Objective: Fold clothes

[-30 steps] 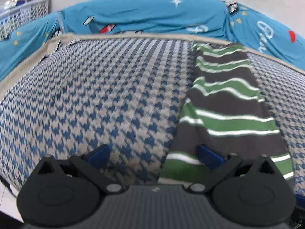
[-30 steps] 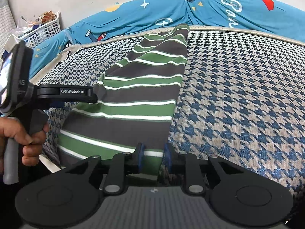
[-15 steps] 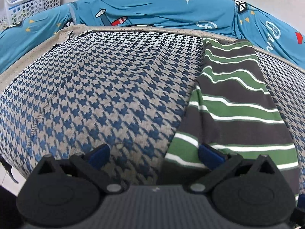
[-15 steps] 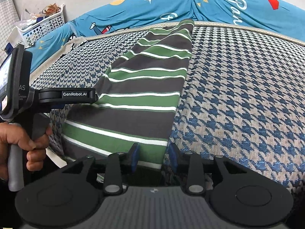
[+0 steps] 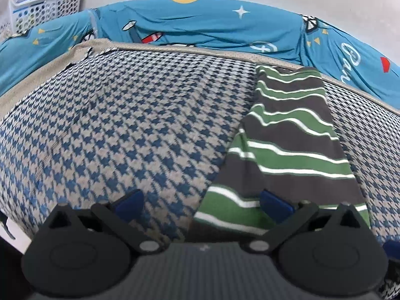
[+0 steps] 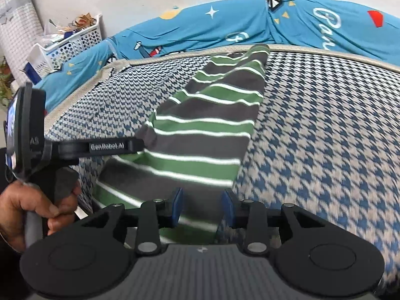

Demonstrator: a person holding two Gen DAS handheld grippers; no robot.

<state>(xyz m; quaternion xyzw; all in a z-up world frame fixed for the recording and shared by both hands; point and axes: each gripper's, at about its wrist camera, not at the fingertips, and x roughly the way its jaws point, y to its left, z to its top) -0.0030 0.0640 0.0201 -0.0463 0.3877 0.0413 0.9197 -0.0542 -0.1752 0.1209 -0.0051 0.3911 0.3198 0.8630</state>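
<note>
A green, grey and white striped garment (image 5: 287, 145) lies folded in a long narrow strip on the houndstooth blanket (image 5: 140, 125). My left gripper (image 5: 202, 203) stands wide open at the strip's near left corner, its right pad over the cloth and its left pad over the blanket. In the right wrist view the garment (image 6: 207, 135) runs away from my right gripper (image 6: 202, 207). That gripper is open, with the strip's near edge in the gap between the pads and not pressed. A hand (image 6: 32, 207) holds the left gripper's handle, and one of its fingers (image 6: 110, 147) reaches over the strip's left edge.
A blue printed sheet (image 5: 200, 25) is bunched along the far side of the bed below a pale wall. A white perforated basket (image 6: 72, 42) full of odds and ends stands at the far left. The blanket's edge drops off at the near left (image 5: 10, 215).
My right gripper's jaws have parted and let go of the garment's near edge, and it has risen a little. The left gripper has stayed wide open in about the same place.
</note>
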